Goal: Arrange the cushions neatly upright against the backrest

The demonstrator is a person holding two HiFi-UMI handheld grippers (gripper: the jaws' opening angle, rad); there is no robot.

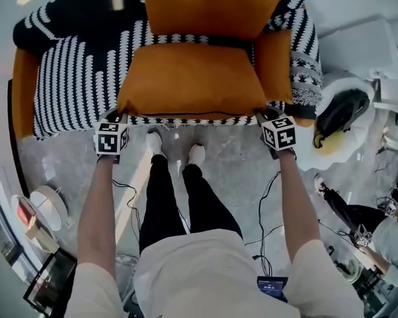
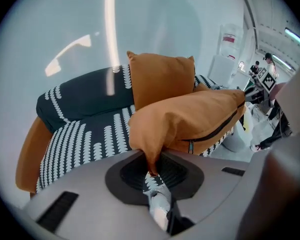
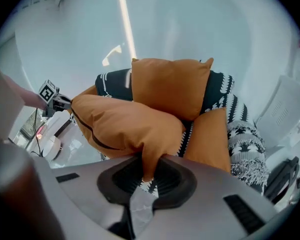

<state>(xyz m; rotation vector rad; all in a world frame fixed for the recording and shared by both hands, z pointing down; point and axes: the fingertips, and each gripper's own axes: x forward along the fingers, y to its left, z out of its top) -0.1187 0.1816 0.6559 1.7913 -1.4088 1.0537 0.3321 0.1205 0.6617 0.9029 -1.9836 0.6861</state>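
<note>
Cushion [image 1: 189, 78] corners sit pinched in my left claw [image 1: 117, 116] and right claw [image 1: 261, 116], so I'd lift evenly, then stand it against the backrest [image 1: 73, 8].

Glowing bright and even. Streaking white glare down the wall [image 2: 160, 29] at upper centre of both gripper views. Bending hard toward dark round corners. Blurring close to the lens along the bottom of those views. Dropping only faint shadow beneath the front cushion [image 1: 189, 78].
</note>
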